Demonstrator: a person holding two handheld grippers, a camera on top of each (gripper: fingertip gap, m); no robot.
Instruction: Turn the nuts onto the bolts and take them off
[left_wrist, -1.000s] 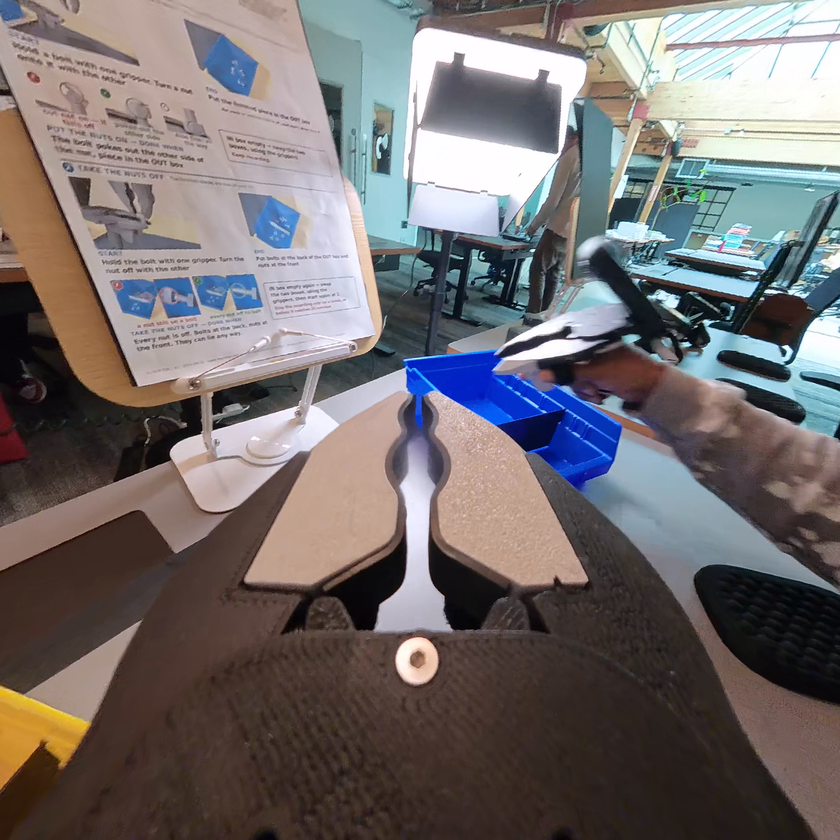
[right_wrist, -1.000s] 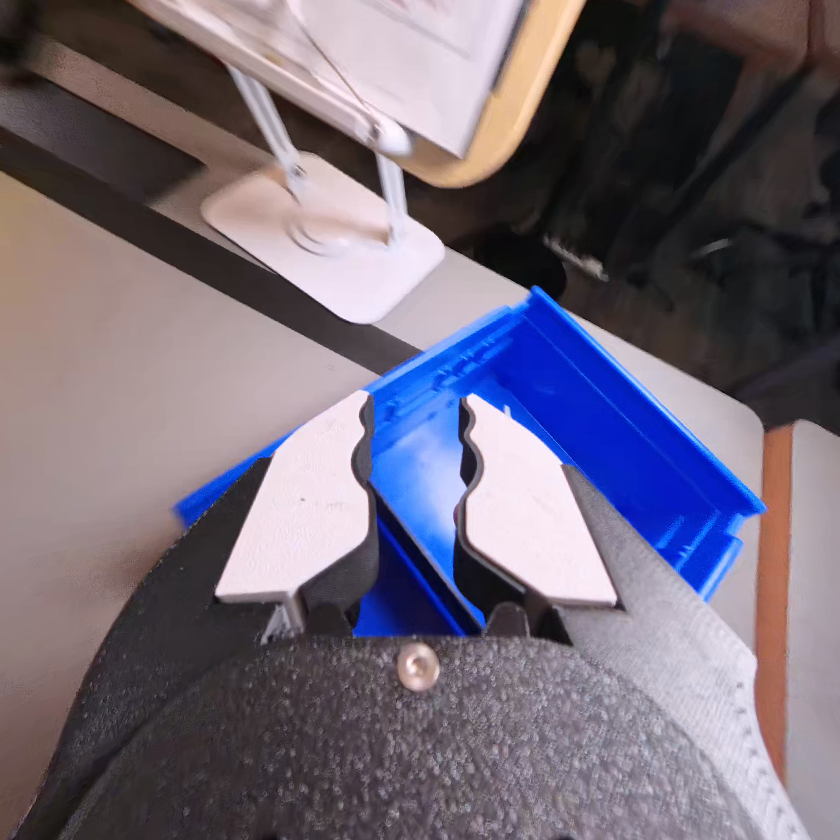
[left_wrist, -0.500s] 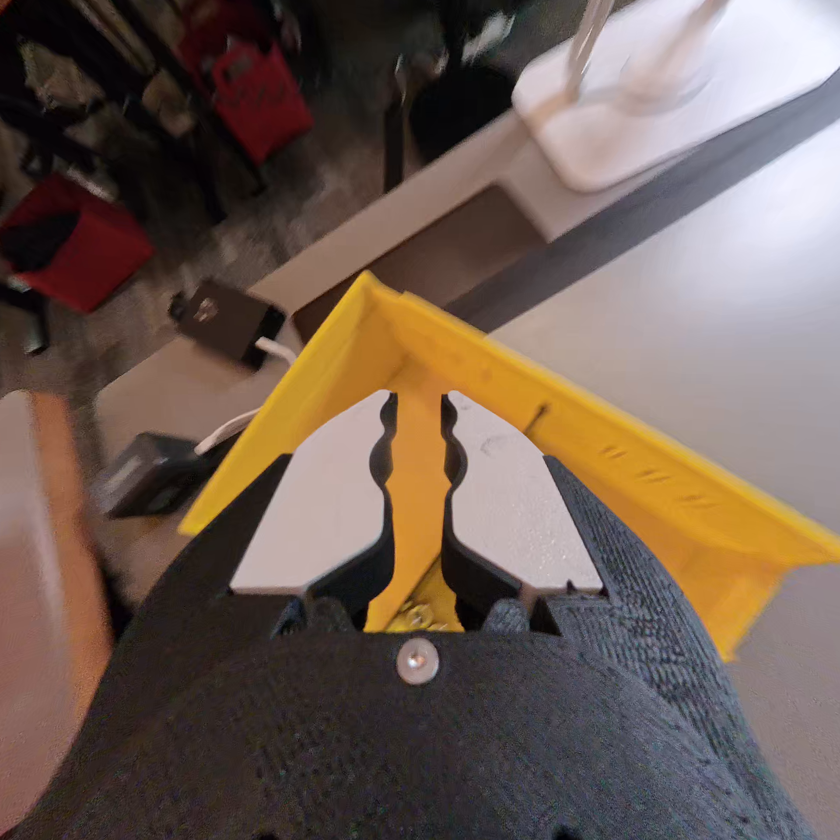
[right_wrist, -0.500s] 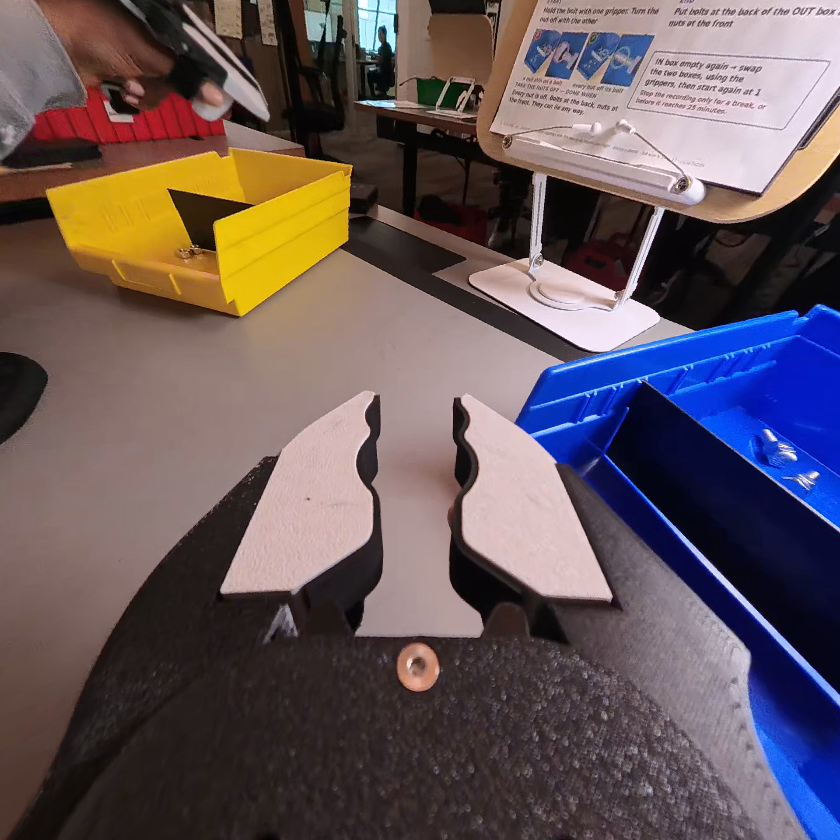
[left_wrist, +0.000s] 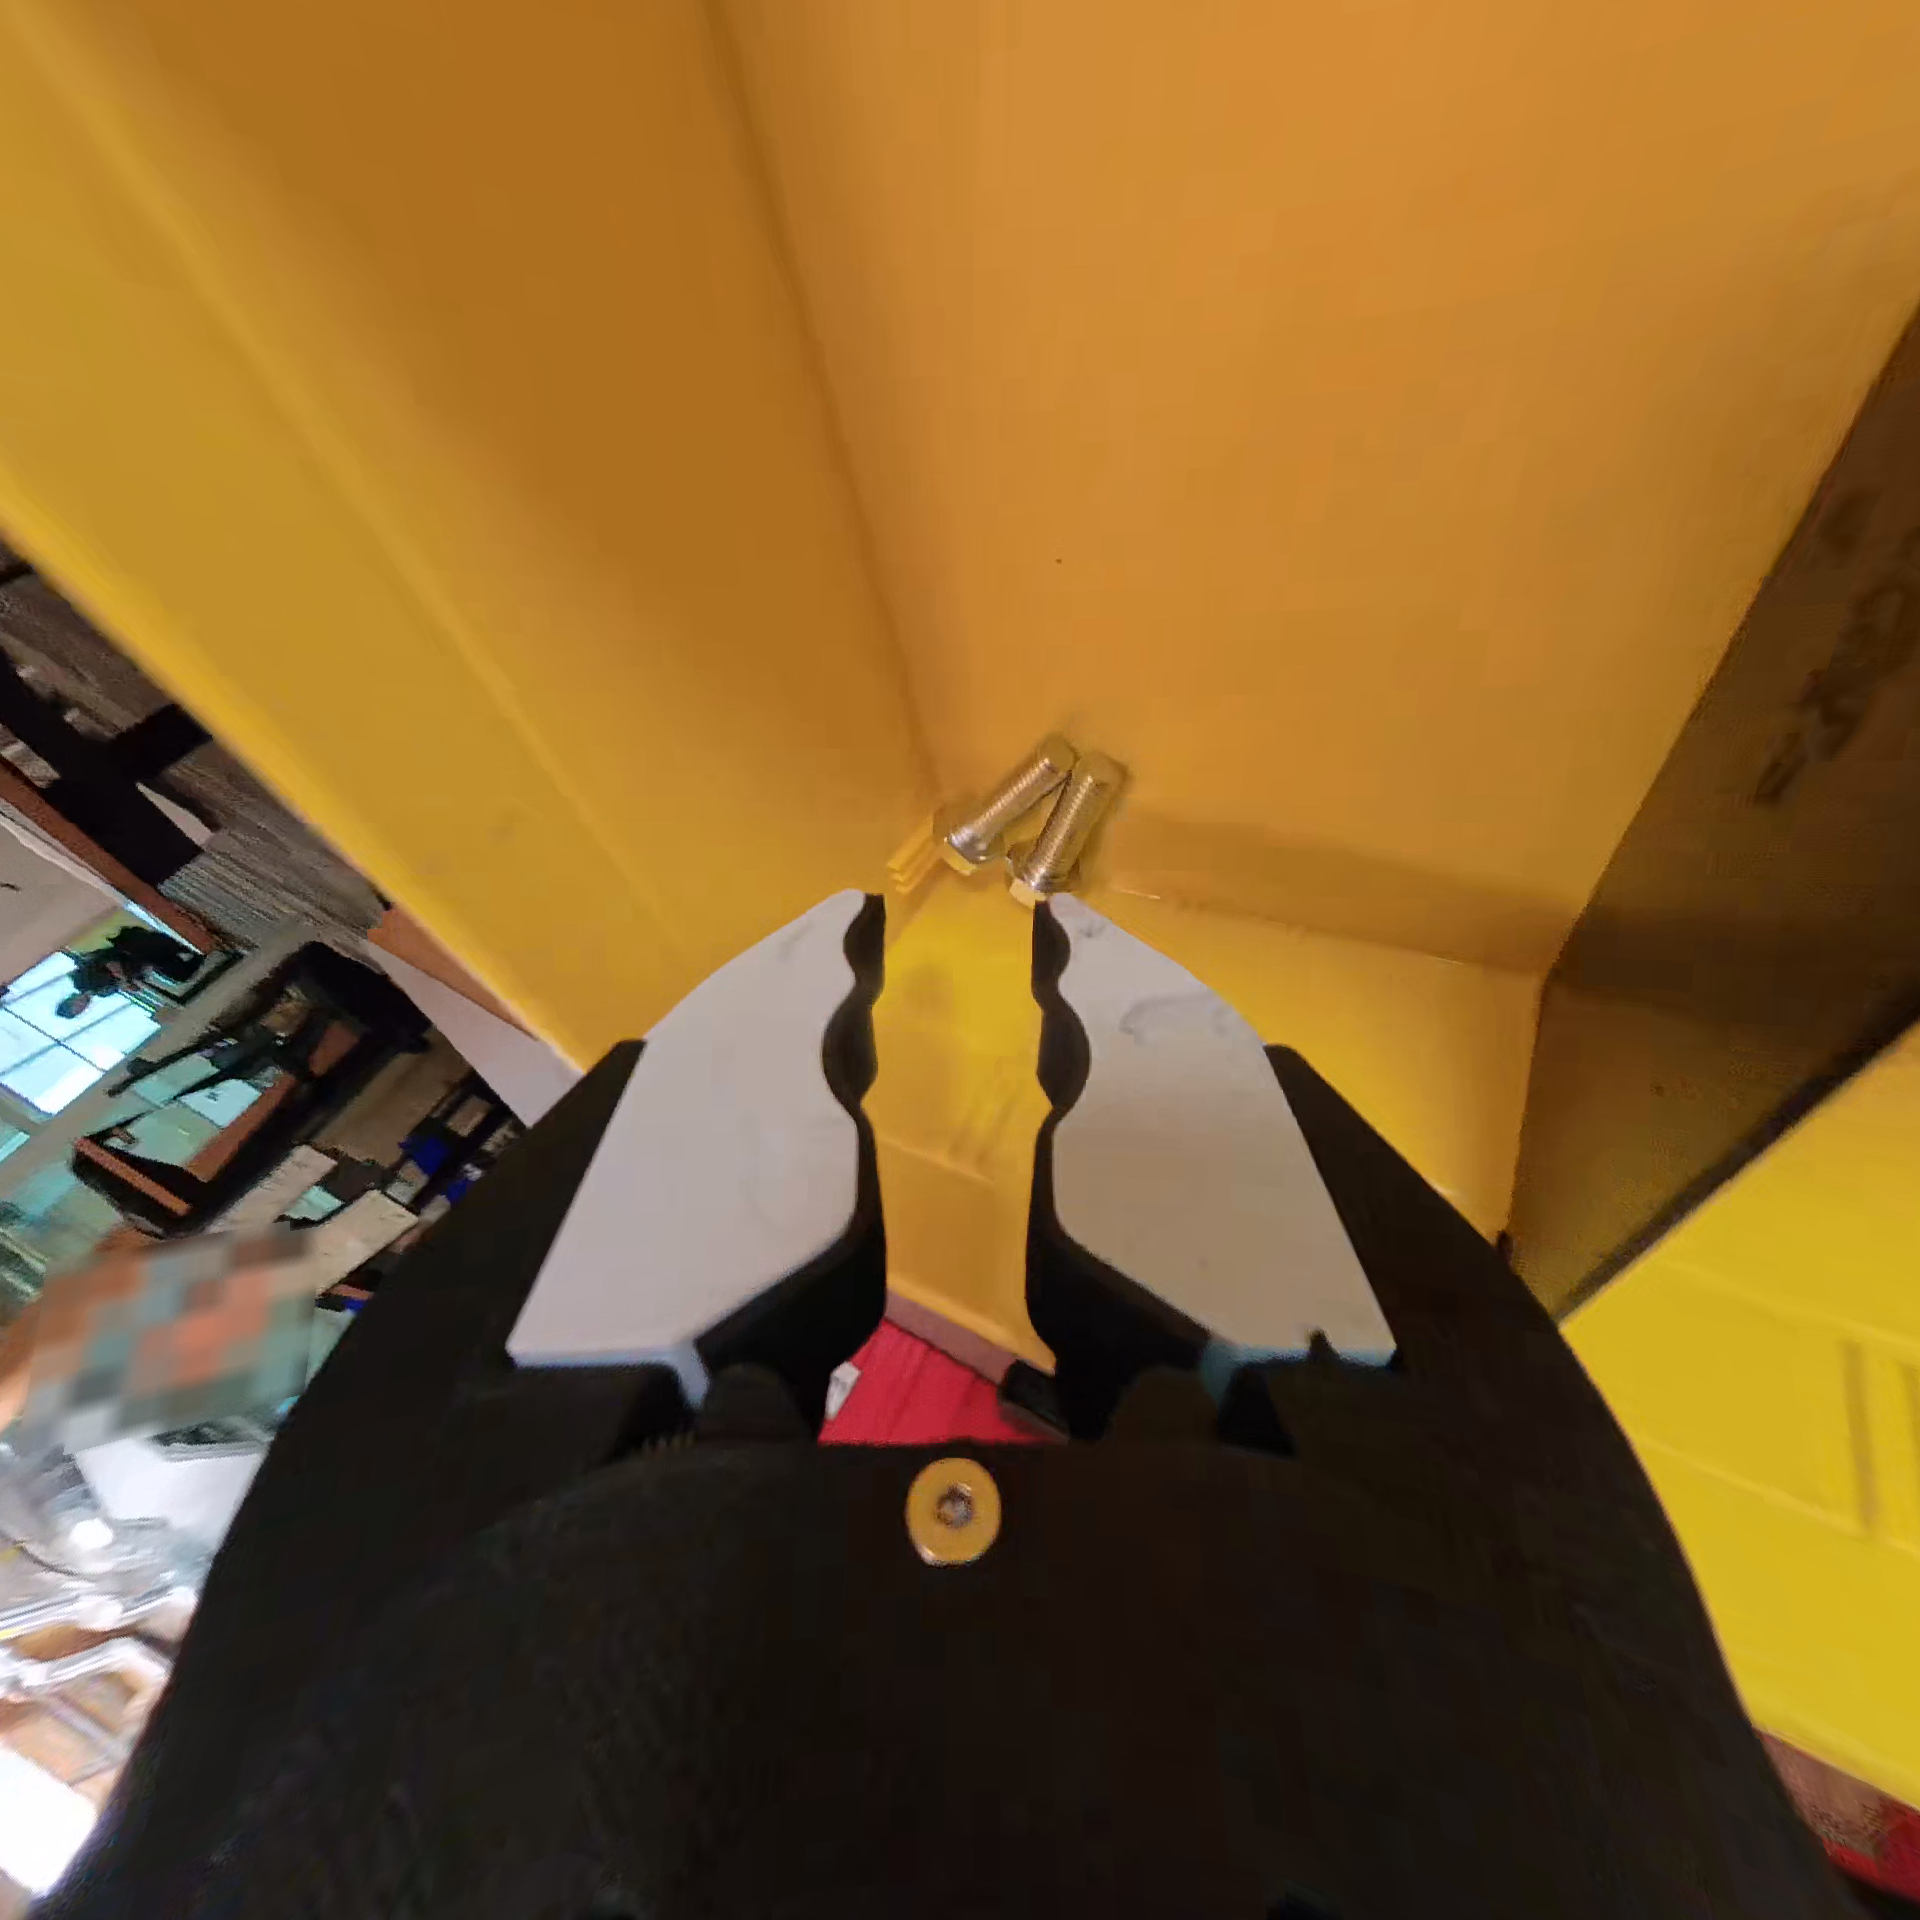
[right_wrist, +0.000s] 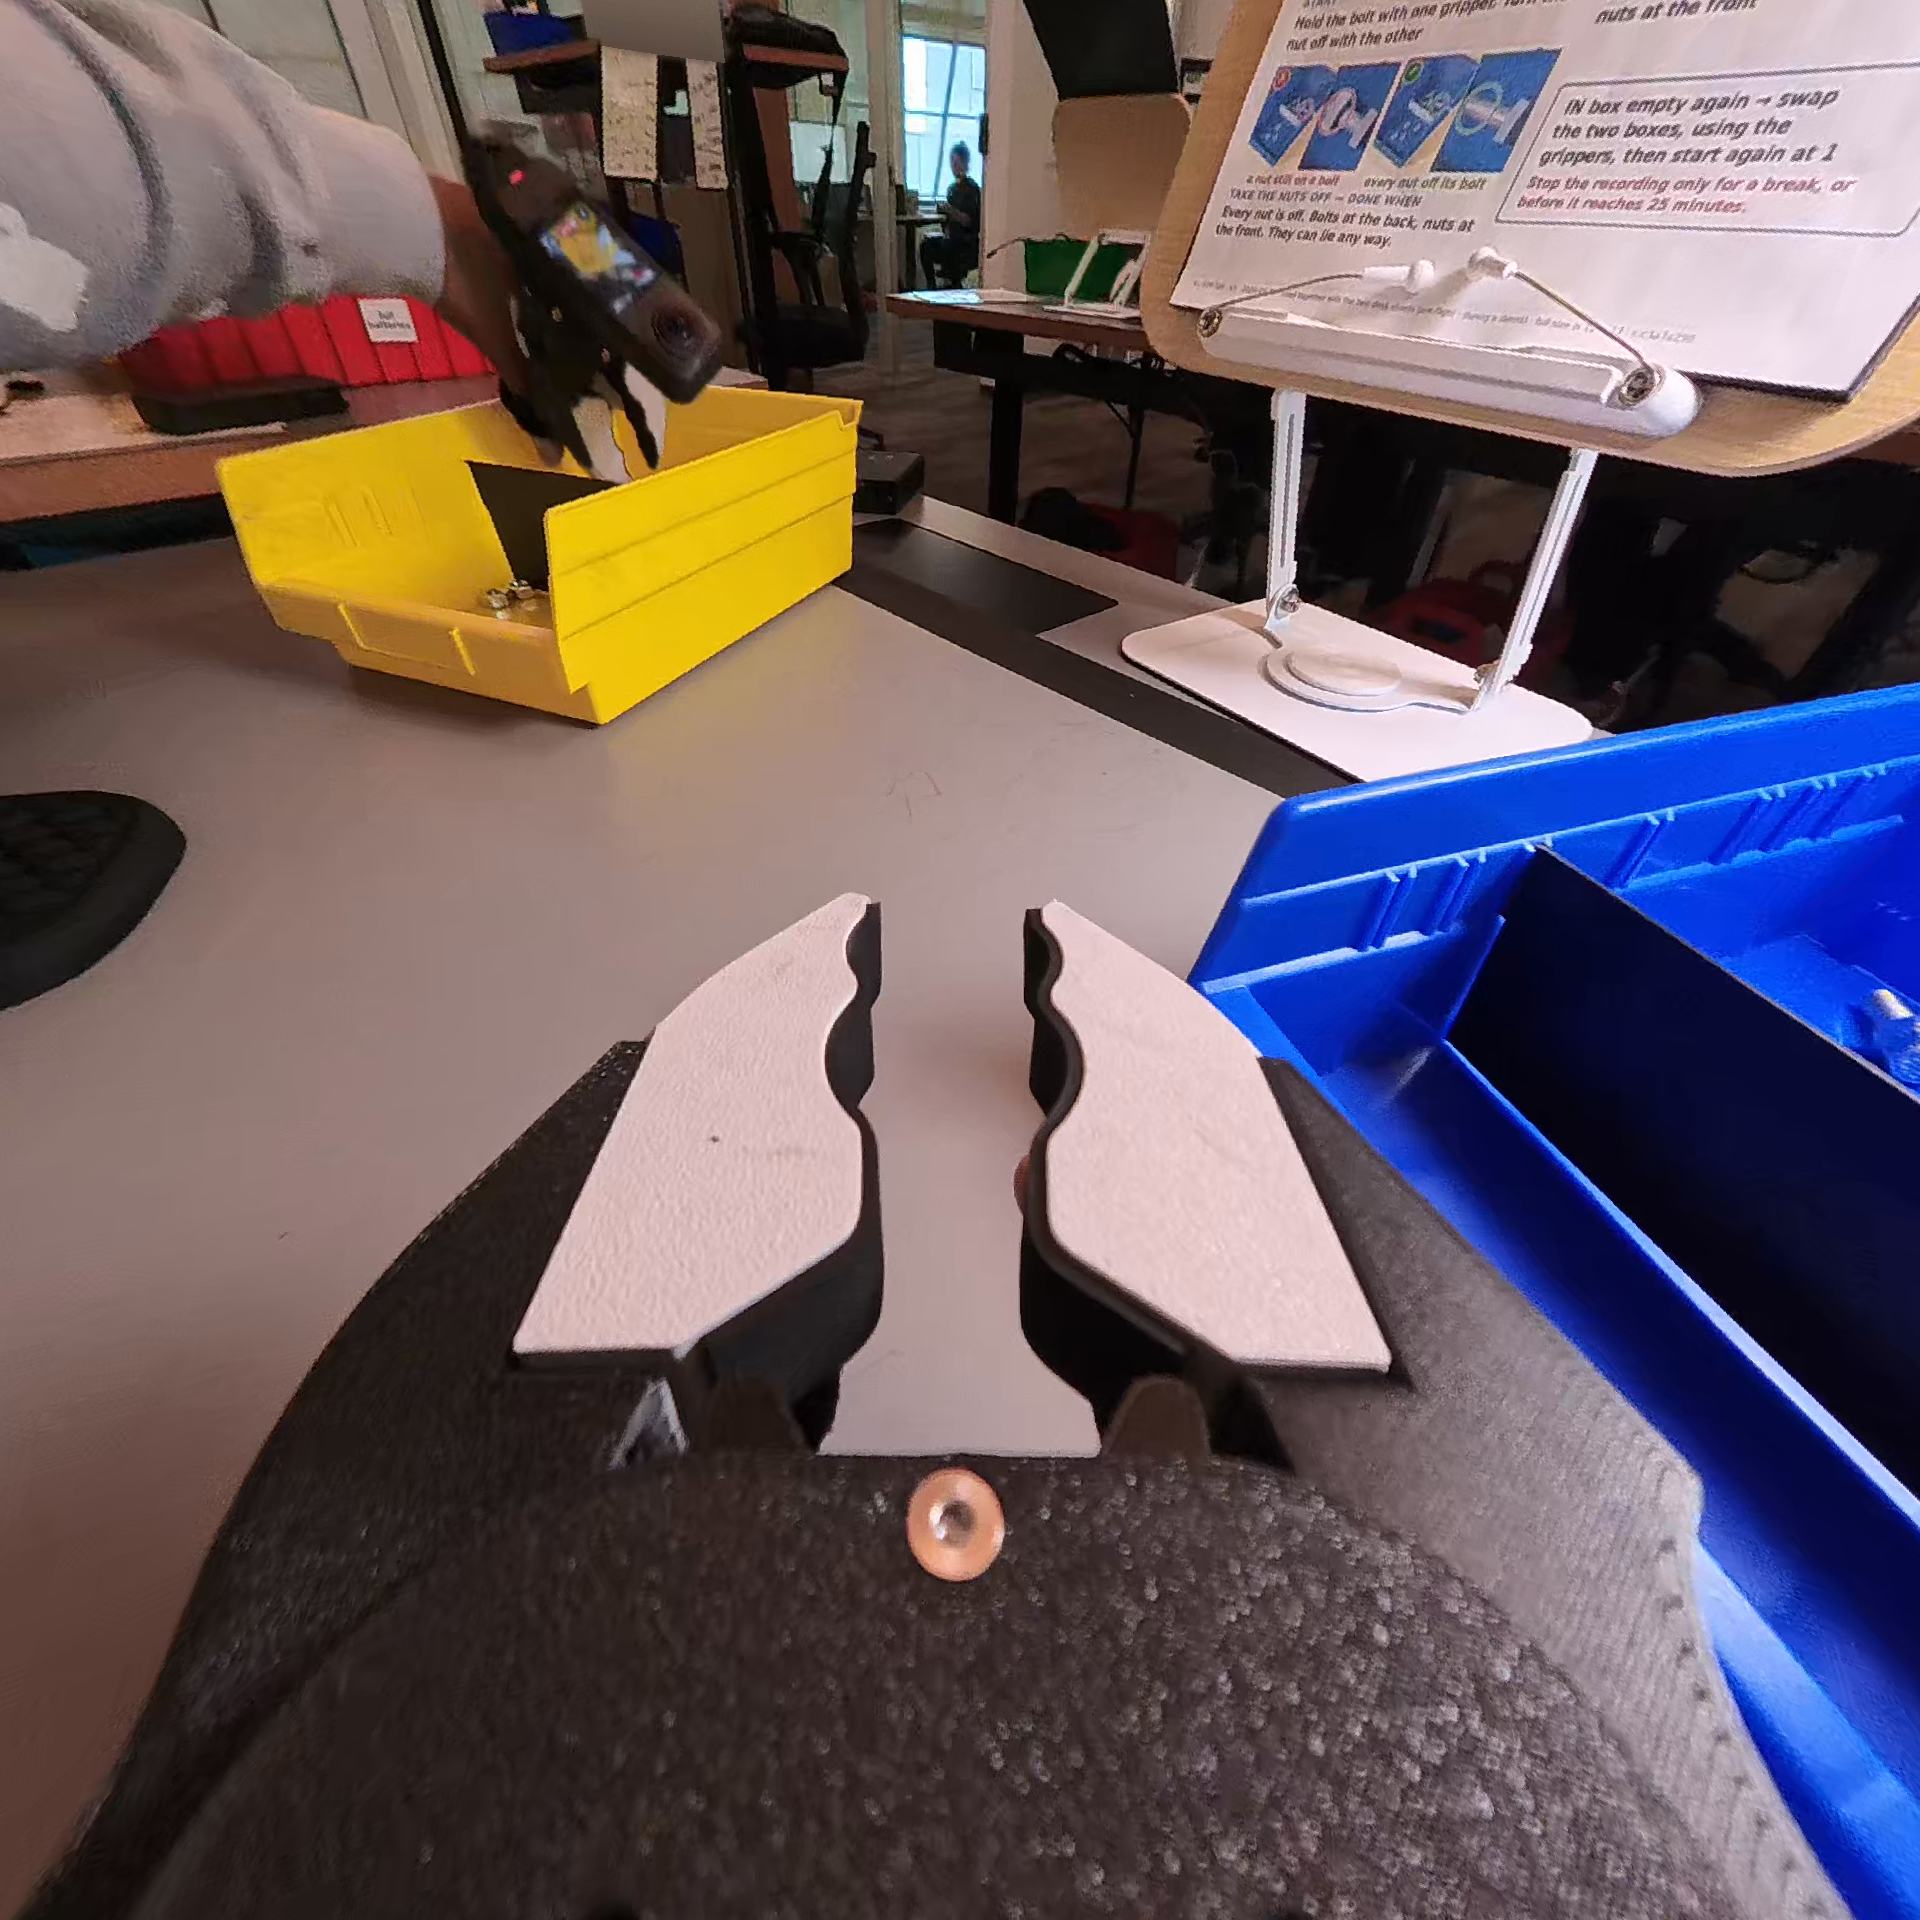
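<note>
In the left wrist view my left gripper (left_wrist: 956, 902) is open and empty, its tips inside the yellow bin (left_wrist: 623, 436) just short of two silver bolts (left_wrist: 1039, 826) that lie side by side in a corner. The right wrist view shows that left gripper (right_wrist: 623, 436) over the yellow bin (right_wrist: 686, 582), with small nuts (right_wrist: 504, 597) in the bin's front part. My right gripper (right_wrist: 951, 909) is open and empty, low over the grey table (right_wrist: 520, 883), left of the blue bin (right_wrist: 1558, 935). A silver bolt (right_wrist: 1896, 1023) lies in the blue bin.
A black divider (left_wrist: 1745, 831) stands to the right inside the yellow bin. A white stand (right_wrist: 1351, 675) holding an instruction sheet (right_wrist: 1558, 156) is at the table's far edge. A black pad (right_wrist: 62, 883) lies on the left. A person's sleeve (right_wrist: 187, 177) holds the left gripper.
My left gripper swung from the middle of the table over to the yellow bin and dipped down into it toward the bolts. My right gripper left the blue bin and came low over the table.
</note>
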